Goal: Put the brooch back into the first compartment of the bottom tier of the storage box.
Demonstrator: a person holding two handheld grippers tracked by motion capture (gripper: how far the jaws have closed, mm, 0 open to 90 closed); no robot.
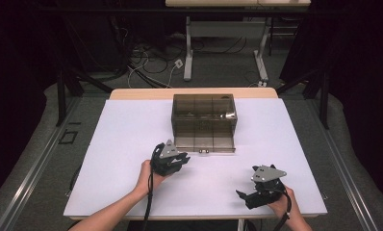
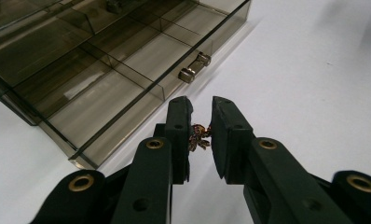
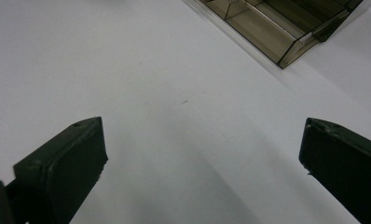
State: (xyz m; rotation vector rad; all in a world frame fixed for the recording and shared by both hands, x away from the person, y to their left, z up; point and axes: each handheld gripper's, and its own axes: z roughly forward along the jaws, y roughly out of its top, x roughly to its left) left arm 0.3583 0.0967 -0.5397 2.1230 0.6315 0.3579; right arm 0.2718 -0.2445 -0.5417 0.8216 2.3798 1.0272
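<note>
two grippers work a white table (image 1: 132,144): the left gripper (image 2: 201,135) pinches a small reddish-gold trinket (image 2: 198,136) between nearly closed jaws, just short of the smoky plastic organiser box (image 1: 204,120), near its front wall and metal knobs (image 2: 194,67). the right gripper (image 3: 202,154) hangs spread wide over bare table, holding nothing. the trinket is tiny and caught only at the pad faces, so a jolt or slight loosening could drop it, and the box's front lip could snag a low approach. open tabletop lies on every side of the box.
</note>
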